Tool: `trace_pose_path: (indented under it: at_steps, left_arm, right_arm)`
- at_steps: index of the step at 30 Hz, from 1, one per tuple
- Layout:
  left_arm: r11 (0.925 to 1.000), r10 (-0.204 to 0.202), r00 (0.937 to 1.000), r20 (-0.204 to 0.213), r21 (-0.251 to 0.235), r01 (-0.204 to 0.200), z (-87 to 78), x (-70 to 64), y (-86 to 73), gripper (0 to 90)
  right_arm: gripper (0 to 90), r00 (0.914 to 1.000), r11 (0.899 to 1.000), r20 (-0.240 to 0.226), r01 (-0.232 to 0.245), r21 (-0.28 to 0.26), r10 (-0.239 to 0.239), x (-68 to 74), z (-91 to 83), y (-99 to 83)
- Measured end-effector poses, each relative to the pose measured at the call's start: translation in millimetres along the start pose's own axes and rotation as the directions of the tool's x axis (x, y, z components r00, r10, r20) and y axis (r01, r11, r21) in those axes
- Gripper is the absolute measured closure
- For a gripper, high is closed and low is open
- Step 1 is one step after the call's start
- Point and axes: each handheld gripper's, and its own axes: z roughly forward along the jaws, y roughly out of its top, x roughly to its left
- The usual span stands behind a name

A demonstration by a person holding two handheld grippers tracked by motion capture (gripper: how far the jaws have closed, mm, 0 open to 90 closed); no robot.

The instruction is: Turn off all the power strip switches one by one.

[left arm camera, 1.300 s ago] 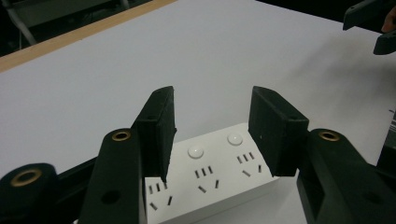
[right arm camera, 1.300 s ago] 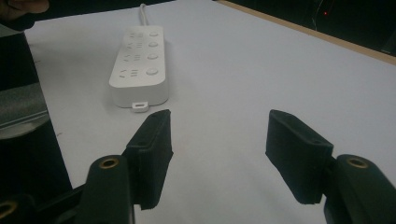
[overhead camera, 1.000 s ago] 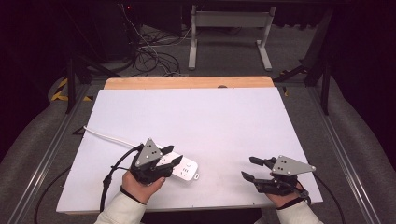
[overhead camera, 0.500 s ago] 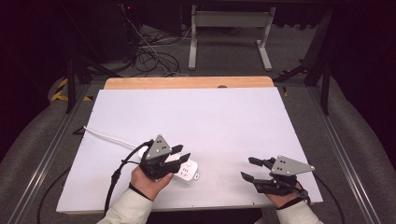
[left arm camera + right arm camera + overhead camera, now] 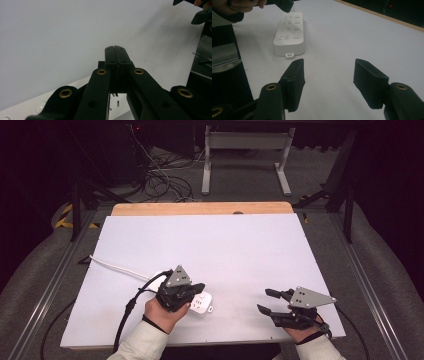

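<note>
White power strip (image 5: 200, 302) lies under our left gripper (image 5: 192, 289), jaws pressed together. At three o'clock, our right gripper (image 5: 267, 301) hovers with jaws apart over the bare table (image 5: 225, 250).

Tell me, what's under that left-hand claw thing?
A white power strip lies on the white table beneath the left gripper, whose jaws are shut. Its far end is covered by the gripper; its cable trails off left.

A white power strip (image 5: 201, 303) lies flat near the table's (image 5: 235, 250) front edge, left of centre. Its white cord (image 5: 117, 266) runs off toward the left edge. A wooden strip (image 5: 200, 208) lines the far edge. Beyond it, dark cables (image 5: 165, 182) tangle on the floor beside a pale metal frame (image 5: 245, 142).
</note>
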Motion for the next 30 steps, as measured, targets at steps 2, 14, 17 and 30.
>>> trace_pose_path:
  at_steps: [2, 14, 17, 30]
  left_arm:
    - [0.9985, -0.006, 0.9997, 0.022, 0.055, 0.005, 8.3, 1.4, -0.7, 89.9]
    - [0.9859, -0.028, 0.9996, 0.006, 0.165, 0.026, 28.3, 6.4, -5.1, 89.9]
    - [0.9831, -0.027, 0.9996, -0.006, 0.181, 0.027, 31.9, 8.6, -5.7, 89.9]
    - [0.9787, -0.018, 0.9996, -0.02, 0.204, 0.022, 39.3, 9.9, -8.0, 89.9]
  right_arm:
    - [42.0, 1.0, 1.0, 0.001, -0.001, 0.002, 0.001, 0.0, 0.2, -0.1]
    - [41.9, 1.0, 1.0, -0.004, -0.005, 0.003, 0.005, -0.4, 0.5, -0.5]
    - [42.0, 1.0, 1.0, -0.005, -0.005, 0.005, 0.005, -0.3, 0.6, -0.6]
    - [42.1, 0.9999, 1.0, -0.009, -0.005, 0.006, 0.005, -0.6, 0.9, -1.0]
